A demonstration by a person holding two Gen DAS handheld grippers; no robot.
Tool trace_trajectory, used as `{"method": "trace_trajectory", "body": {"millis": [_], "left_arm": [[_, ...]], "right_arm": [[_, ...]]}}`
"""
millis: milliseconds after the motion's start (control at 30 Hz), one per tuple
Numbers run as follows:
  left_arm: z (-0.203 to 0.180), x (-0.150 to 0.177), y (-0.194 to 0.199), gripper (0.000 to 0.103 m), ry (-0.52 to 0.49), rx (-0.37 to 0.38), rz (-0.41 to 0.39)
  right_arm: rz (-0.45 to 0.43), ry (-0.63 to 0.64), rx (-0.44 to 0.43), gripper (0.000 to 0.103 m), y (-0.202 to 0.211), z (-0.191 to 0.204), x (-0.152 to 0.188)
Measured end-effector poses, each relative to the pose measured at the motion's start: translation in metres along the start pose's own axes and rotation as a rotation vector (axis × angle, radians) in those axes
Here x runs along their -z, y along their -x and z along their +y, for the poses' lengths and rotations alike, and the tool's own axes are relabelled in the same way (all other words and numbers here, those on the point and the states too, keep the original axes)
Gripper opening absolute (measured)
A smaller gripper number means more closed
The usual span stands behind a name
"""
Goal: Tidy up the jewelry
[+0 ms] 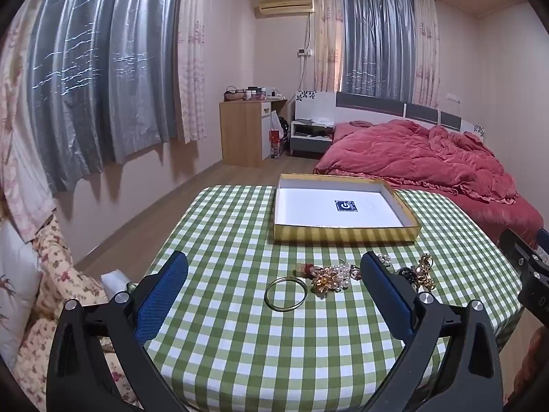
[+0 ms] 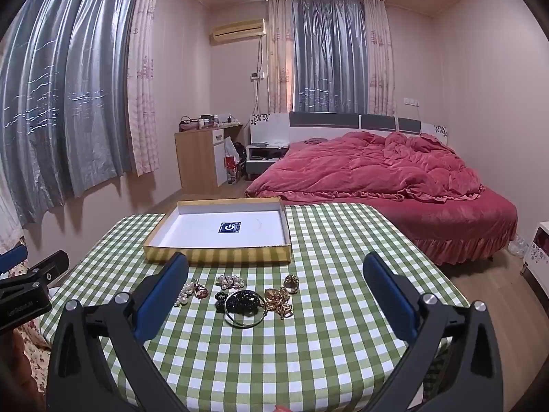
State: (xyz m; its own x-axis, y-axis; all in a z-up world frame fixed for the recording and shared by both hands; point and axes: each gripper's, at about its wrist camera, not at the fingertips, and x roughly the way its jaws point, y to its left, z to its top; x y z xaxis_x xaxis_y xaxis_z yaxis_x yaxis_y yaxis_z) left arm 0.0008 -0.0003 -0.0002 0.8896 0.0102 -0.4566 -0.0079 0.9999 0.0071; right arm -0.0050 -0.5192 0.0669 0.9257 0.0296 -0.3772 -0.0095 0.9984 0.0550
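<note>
A pile of jewelry lies on the green checked table (image 1: 240,336). In the left wrist view a thin gold bangle (image 1: 286,293) lies in front of a gold and pearl flower piece (image 1: 334,276). My left gripper (image 1: 274,267) is open and empty, above the table just short of them. In the right wrist view a black beaded piece on a ring (image 2: 244,307), gold pieces (image 2: 279,300) and pearl pieces (image 2: 229,281) lie between my open, empty right gripper's (image 2: 276,267) fingers. An empty gold-walled shallow box (image 1: 343,235) (image 2: 219,255) stands behind the jewelry.
The table's left edge borders a floral cushioned seat (image 1: 51,292). A red-covered bed (image 2: 377,178) stands behind the table, a wooden desk (image 1: 245,130) by the far wall. The right gripper's body (image 1: 530,267) shows at the right edge of the left wrist view.
</note>
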Motion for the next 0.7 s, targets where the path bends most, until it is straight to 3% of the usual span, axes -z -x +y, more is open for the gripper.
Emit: {"method": "trace_trajectory", "body": {"millis": [700], "left_arm": [[0.0018, 0.0034, -0.0033, 0.098, 0.006, -0.002, 0.011]], "right_arm": [[0.003, 0.0, 0.003, 0.0, 0.0028, -0.0016, -0.0001]]}}
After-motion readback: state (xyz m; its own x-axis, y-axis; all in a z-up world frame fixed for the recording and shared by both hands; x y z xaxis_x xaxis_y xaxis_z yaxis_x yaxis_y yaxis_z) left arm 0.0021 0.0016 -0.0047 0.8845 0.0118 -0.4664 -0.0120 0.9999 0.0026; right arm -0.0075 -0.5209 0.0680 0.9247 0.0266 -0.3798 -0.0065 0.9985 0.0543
